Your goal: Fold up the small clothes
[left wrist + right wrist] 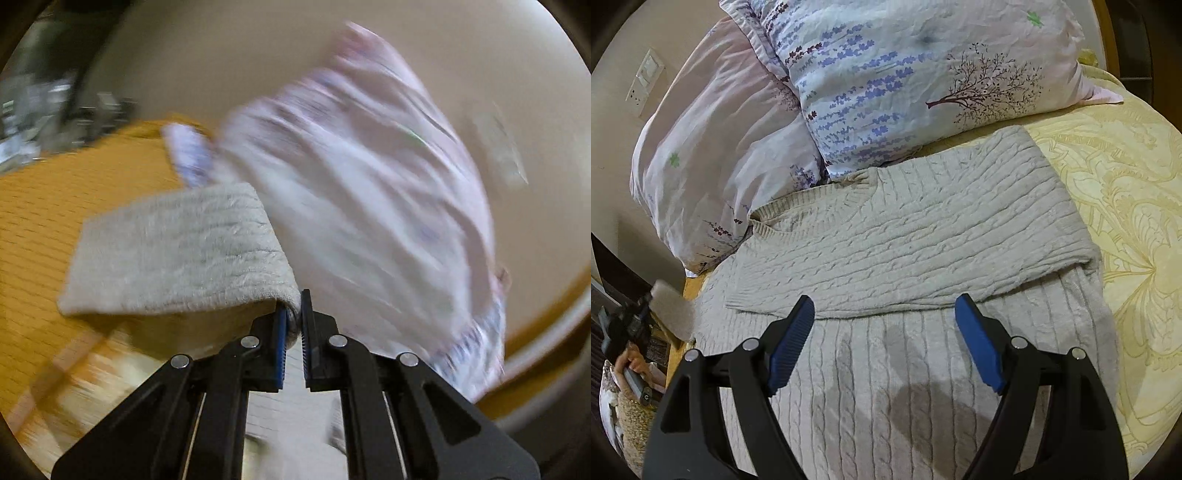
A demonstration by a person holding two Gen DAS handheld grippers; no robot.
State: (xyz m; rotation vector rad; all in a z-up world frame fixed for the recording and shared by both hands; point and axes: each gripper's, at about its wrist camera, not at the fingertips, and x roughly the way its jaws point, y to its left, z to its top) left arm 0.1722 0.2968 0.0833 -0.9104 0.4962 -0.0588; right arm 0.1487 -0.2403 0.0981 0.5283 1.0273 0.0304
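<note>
A grey cable-knit sweater (905,236) lies flat on the bed (1126,206), just near of two floral pillows (886,85). One sleeve (923,221) is already folded across the chest; the other sleeve (177,251) hangs off the bed's left edge, so the fold looks about half done.

The step in hand is the second sleeve fold. The next move probably calls for carrying that cuff rightward over the body and laying it flat on the first sleeve, without dragging the body out of line.

The left hand-held gripper (293,321) is clamped tight on the sleeve's cuff, knit bunched between its blue pads (282,347), the cuff lifted clear of the bed.

The right hand-held gripper (886,325) hovers over the sweater's lower body, jaws wide apart with nothing between them; whether its tips touch the knit I cannot tell.
</note>
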